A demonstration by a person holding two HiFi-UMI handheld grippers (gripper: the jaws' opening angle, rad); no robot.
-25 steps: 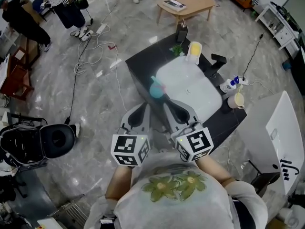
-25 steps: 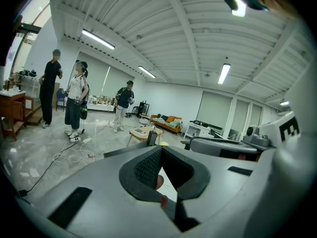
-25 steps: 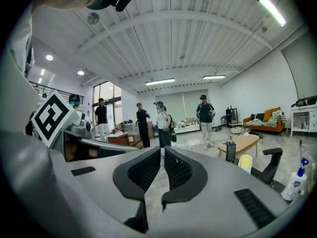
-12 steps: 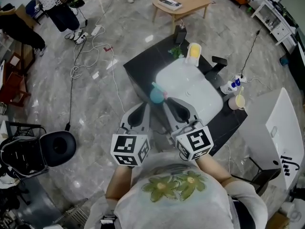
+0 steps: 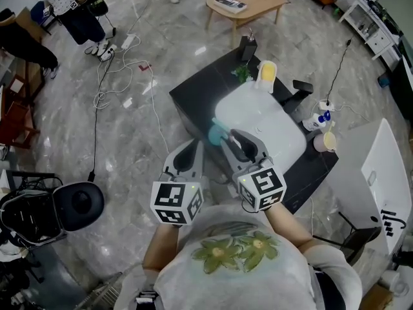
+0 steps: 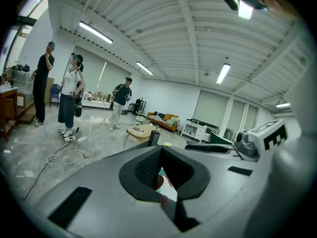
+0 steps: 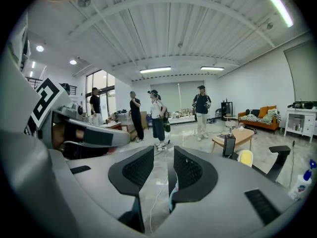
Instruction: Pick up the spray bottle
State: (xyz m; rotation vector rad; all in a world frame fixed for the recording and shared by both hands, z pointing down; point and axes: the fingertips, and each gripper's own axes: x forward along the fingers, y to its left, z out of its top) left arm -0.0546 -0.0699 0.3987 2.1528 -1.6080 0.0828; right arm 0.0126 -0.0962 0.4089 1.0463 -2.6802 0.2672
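Floor (image 5: pixel 97 128): grey, marble-look; loose cables (image 5: pixel 106 76) lie across it at 10 o'clock in the head view.
Desk (image 5: pixel 193 95): dark top, set at an angle, at 12 o'clock from the person.
Coffee table (image 5: pixel 248 2): pale wood, at 12 o'clock beyond the Desk, well apart from it.
Office chair (image 5: pixel 77 202): black, on the Floor at 9 o'clock from the person.
White mat (image 5: pixel 264 118): lies flat on the Desk and covers its middle.
Right tongs (image 5: pixel 233 138): over the 8 o'clock edge of the White mat. Jaws are spread and opening; the pads press on nothing. In the right gripper view (image 7: pixel 161 155) a teal sliver shows low in the gap.
Left tongs (image 5: pixel 191 148): just beside the Right tongs, at their 9 o'clock. Jaw tips are pressed together (image 6: pixel 159 150), pinching nothing.
Teal spray bottle (image 5: pixel 215 133): on the Desk at the 8 o'clock edge of the White mat, just beside the Right tongs' tips at their 9 o'clock; neither tool grips it.
Yellow container (image 5: pixel 266 72): at the 12 o'clock edge of the White mat.
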